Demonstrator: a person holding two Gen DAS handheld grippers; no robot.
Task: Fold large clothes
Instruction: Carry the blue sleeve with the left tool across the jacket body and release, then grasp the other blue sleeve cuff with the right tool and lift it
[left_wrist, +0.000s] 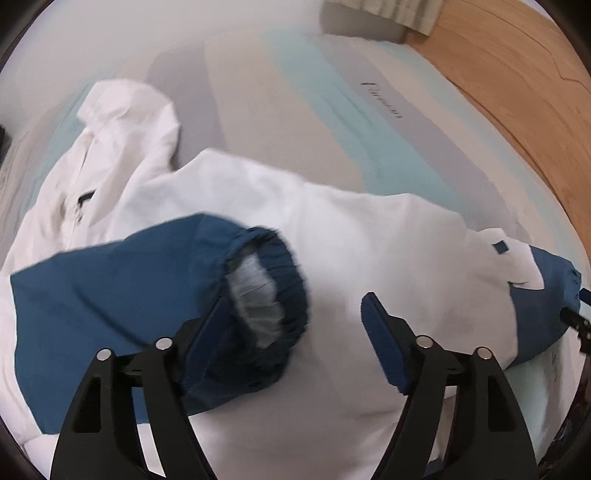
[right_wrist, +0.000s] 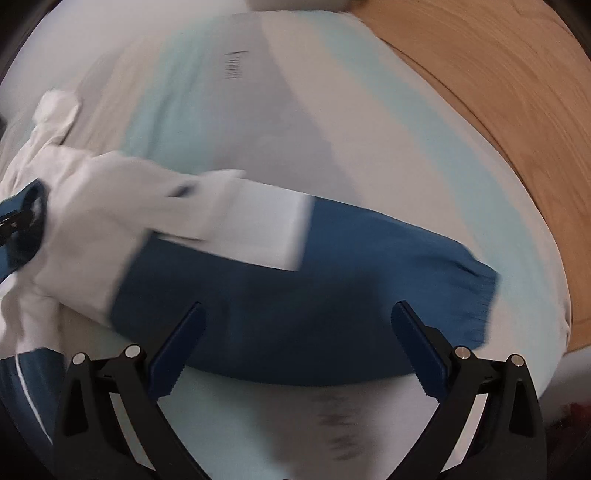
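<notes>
A bed (left_wrist: 258, 110) carries everything, covered by a sheet in broad stripes of white, grey and pale aqua with dark lettering (left_wrist: 382, 99) printed toward its far right. Along its right edge runs a wooden floor (left_wrist: 517, 74). A white and blue jacket (left_wrist: 258, 206) lies directly on the sheet, its hood toward the far left and one blue-cuffed sleeve (right_wrist: 332, 277) stretched out to the right, near the bed's edge.

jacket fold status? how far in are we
Early. Done: one blue sleeve is folded across the white jacket body, cuff lying between the open left gripper fingers, not pinched. In hand: nothing; the right gripper hangs open over the other blue sleeve, still stretched out on the bed. Left: that sleeve, then the body folds.
</notes>
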